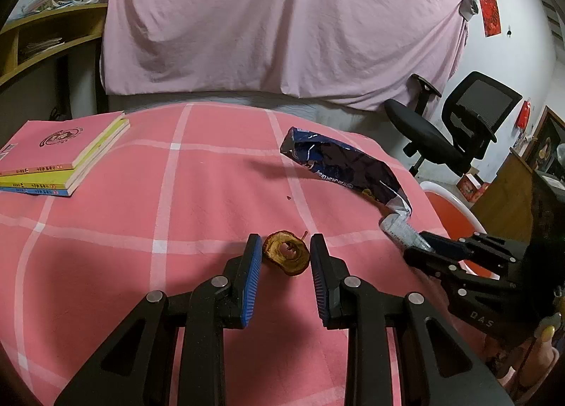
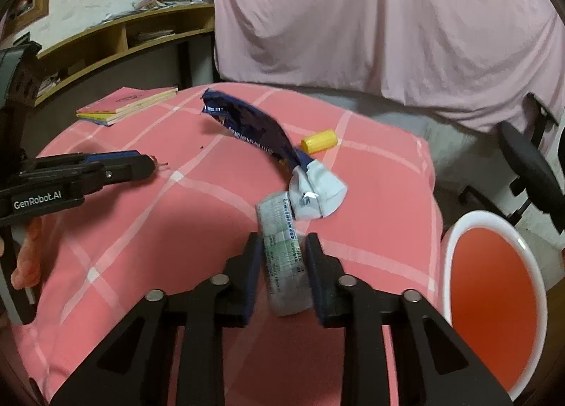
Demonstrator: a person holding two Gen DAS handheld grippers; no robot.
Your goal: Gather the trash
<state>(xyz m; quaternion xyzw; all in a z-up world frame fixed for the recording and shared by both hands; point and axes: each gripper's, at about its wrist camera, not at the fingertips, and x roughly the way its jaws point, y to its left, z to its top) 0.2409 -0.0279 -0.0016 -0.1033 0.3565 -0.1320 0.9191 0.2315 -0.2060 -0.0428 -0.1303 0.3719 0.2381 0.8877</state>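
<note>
A brown dried apple slice (image 1: 286, 253) lies on the pink checked tablecloth (image 1: 141, 229). My left gripper (image 1: 286, 247) is open, one finger on each side of the slice. My right gripper (image 2: 280, 247) is shut on the white printed end of a crumpled blue snack wrapper (image 2: 254, 127), which stretches away over the cloth. In the left wrist view the wrapper (image 1: 339, 162) hangs from the right gripper (image 1: 423, 247) at right. The left gripper shows in the right wrist view (image 2: 141, 164). A small yellow cylinder (image 2: 319, 141) lies beyond the wrapper.
An orange bin with a white rim (image 2: 494, 300) stands beside the table at right. Stacked books (image 1: 53, 155) lie at the far left of the cloth. A black office chair (image 1: 459, 130) stands behind right. A pink sheet (image 1: 282, 17) hangs at the back.
</note>
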